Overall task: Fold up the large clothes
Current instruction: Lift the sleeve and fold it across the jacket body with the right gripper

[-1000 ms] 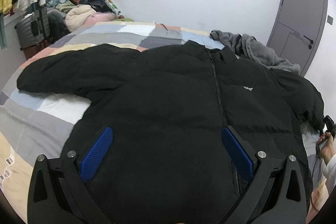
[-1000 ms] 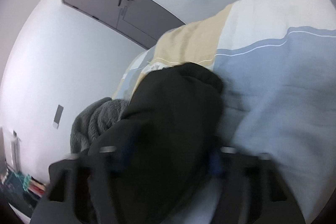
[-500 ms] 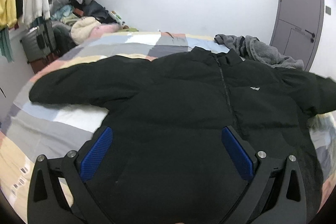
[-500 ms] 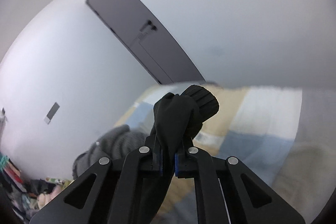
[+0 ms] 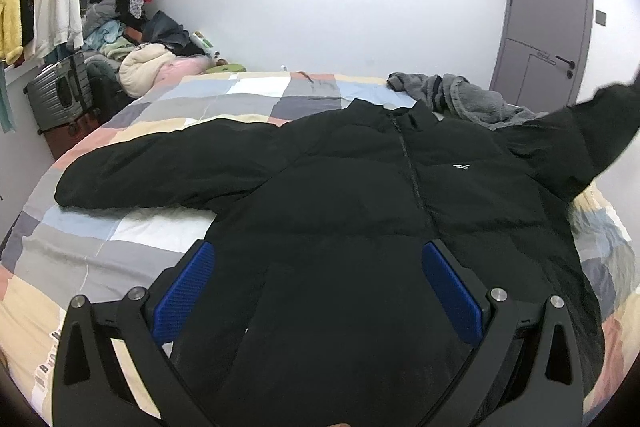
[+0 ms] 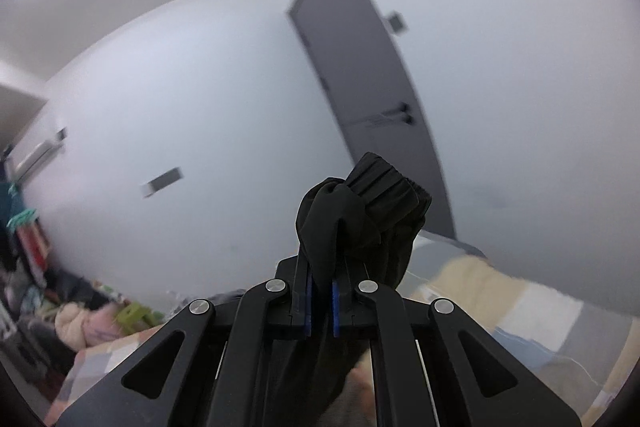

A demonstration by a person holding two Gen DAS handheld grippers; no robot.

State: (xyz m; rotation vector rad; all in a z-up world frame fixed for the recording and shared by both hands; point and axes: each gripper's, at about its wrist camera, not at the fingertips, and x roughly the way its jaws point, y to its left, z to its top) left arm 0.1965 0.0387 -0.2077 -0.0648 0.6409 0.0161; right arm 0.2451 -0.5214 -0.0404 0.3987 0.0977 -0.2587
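The right hand-held gripper (image 6: pixel 320 301) is pinching the black puffer jacket's (image 5: pixel 360 211) cuff (image 6: pixel 386 187) aloft, while the left hand-held gripper (image 5: pixel 318 291) is hovering wide over its hem on the bed (image 5: pixel 132 227).

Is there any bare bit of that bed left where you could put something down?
Yes. Bare quilt shows below the black jacket's outstretched sleeve, and more beyond its collar toward the wall. The far right is crowded by a grey fleece garment; the jacket fills the middle.

Your right gripper (image 6: pixel 320 301) pinches the black padded jacket sleeve (image 6: pixel 352 223) between its blue pads, the ribbed cuff (image 6: pixel 390 191) bunched above the fingertips. Behind it stands a grey door (image 6: pixel 360 99) in a white wall (image 6: pixel 192 115); a patchwork quilt (image 6: pixel 520 311) lies below.
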